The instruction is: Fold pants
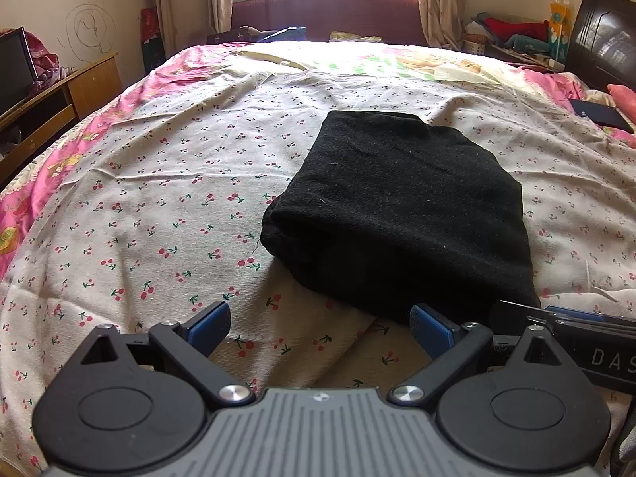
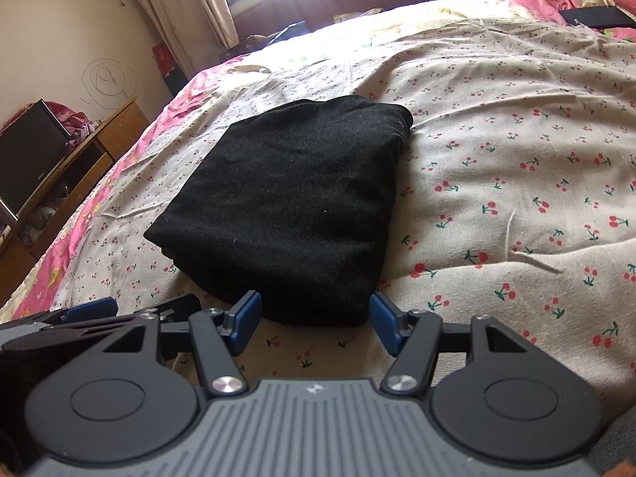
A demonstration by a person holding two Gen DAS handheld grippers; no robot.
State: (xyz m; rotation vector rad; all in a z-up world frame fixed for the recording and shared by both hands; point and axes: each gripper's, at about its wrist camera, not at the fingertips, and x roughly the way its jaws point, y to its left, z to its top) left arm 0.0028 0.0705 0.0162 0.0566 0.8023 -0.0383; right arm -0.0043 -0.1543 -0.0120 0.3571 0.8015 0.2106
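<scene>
The black pants lie folded into a thick rectangular bundle on the cherry-print bed sheet; they also show in the right wrist view. My left gripper is open and empty, just short of the bundle's near edge, a little to its left. My right gripper is open and empty, its blue pads at the bundle's near edge without holding cloth. The right gripper's body shows at the lower right of the left wrist view.
A wooden TV stand with a dark screen stands left of the bed. A dark flat object lies on the bed at the far right. A maroon headboard and a window are behind. Clothes are piled at the back right.
</scene>
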